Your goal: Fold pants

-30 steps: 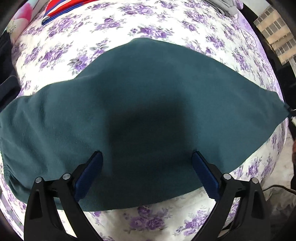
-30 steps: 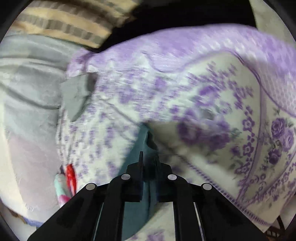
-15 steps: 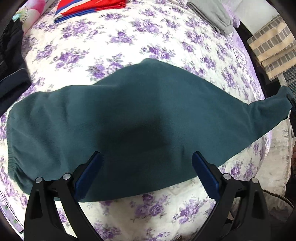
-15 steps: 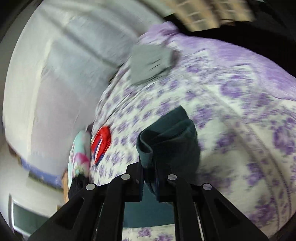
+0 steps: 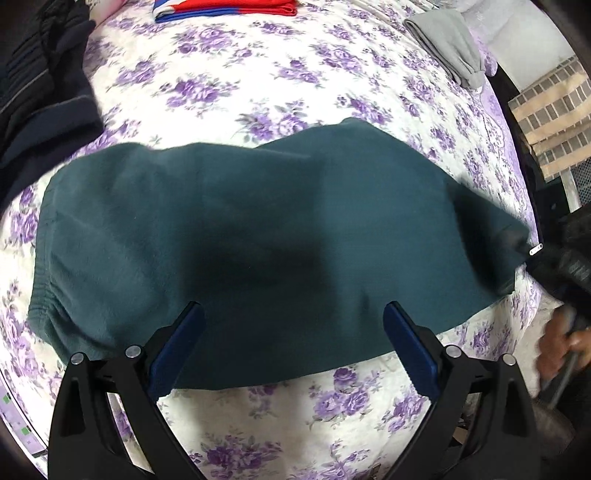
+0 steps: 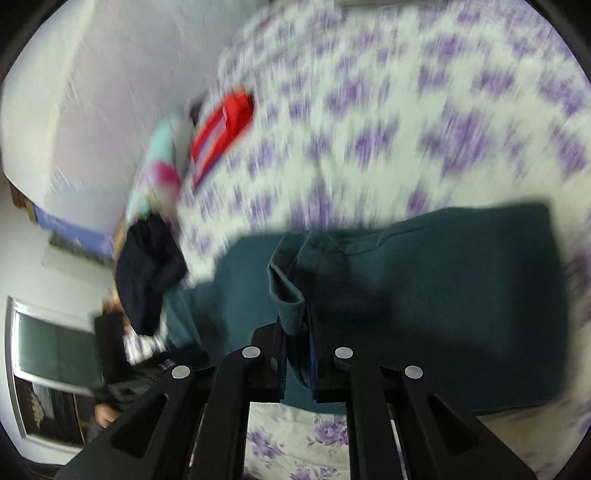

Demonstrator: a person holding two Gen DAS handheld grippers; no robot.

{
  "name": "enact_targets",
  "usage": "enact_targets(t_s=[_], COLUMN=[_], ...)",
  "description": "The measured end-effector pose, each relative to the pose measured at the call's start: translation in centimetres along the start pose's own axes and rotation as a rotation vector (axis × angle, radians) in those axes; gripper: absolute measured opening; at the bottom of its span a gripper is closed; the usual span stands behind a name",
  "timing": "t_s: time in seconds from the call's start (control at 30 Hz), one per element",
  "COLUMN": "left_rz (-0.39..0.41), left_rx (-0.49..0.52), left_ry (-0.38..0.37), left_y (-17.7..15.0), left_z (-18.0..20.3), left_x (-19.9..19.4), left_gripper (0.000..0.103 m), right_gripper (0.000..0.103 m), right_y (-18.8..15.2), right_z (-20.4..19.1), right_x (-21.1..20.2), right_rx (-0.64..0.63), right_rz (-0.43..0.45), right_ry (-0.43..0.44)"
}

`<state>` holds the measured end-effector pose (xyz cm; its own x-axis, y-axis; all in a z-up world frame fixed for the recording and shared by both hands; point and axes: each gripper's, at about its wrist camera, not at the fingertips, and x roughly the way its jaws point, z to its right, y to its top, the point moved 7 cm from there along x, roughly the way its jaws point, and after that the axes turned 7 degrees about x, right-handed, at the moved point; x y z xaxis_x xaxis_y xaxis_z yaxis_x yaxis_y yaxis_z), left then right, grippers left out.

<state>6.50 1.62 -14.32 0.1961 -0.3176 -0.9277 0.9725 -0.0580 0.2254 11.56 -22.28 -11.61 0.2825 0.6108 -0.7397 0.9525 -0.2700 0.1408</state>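
Observation:
Dark teal fleece pants (image 5: 258, 229) lie spread across the floral bedspread, waistband at the left, leg hems at the right. My left gripper (image 5: 293, 332) is open and empty, hovering over the pants' near edge. My right gripper (image 6: 297, 325) is shut on the pants' leg cuff (image 6: 288, 291) and holds it lifted above the rest of the pants (image 6: 443, 295). In the left wrist view the right gripper shows as a dark shape (image 5: 554, 258) at the pants' right end. The right wrist view is motion-blurred.
A dark navy garment (image 5: 40, 92) lies at the far left of the bed. A red and blue folded item (image 5: 225, 7) and a folded grey garment (image 5: 447, 48) lie at the far side. The bed's right edge (image 5: 524, 177) borders dark furniture.
My right gripper has swung the held cuff up and over toward the left, above the pants. The left gripper has pulled back a little; the pants look smaller and lower in its view.

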Motion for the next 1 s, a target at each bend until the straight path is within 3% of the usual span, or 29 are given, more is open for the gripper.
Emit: enact_targets(t_s=[0.3,0.37,0.47,0.5,0.63,0.8,0.9,1.0], left_rz=[-0.016,-0.023,-0.031,-0.034,-0.023,0.008,0.046,0.033], left_rx=[0.002,0.008,0.024,0.033,0.094,0.147,0.208,0.237], left_ry=[0.007,0.007,0.005,0.005,0.003,-0.015,-0.004,-0.002], left_y=[-0.4,-0.2,0.1,0.2,1.3,3.0,4.1,5.0], left_z=[-0.4,-0.1,0.5,0.8,2.6,5.2,7.4,9.2], left_x=[0.4,0.7,0.8,0.8,0.4,0.0,0.0,0.7], left_gripper=[0.094,0.094,0.094,0.094,0.094,0.094,0.094,0.094], right_gripper=[0.014,0.032,0.049,0.050,0.050,0.048,0.048,0.048], right_y=[-1.8,-2.3,-2.1,-1.9,0.6,4.1,4.7,4.7], right_z=[0.4,0.7,0.1,-0.1,-0.1,5.8,8.5,9.8], right_x=[3.2,4.7,4.6,4.2,-0.7,-7.4,-8.9,-8.7], right_rx=[-0.031,-0.027,-0.018,-0.011,-0.012,0.064,0.097,0.091], right_rz=[-0.078,-0.116,-0.142,-0.143,-0.035,0.164,0.198,0.187], right_ry=[-0.064,-0.077,-0.031,-0.021,0.040,-0.108,-0.159,-0.181])
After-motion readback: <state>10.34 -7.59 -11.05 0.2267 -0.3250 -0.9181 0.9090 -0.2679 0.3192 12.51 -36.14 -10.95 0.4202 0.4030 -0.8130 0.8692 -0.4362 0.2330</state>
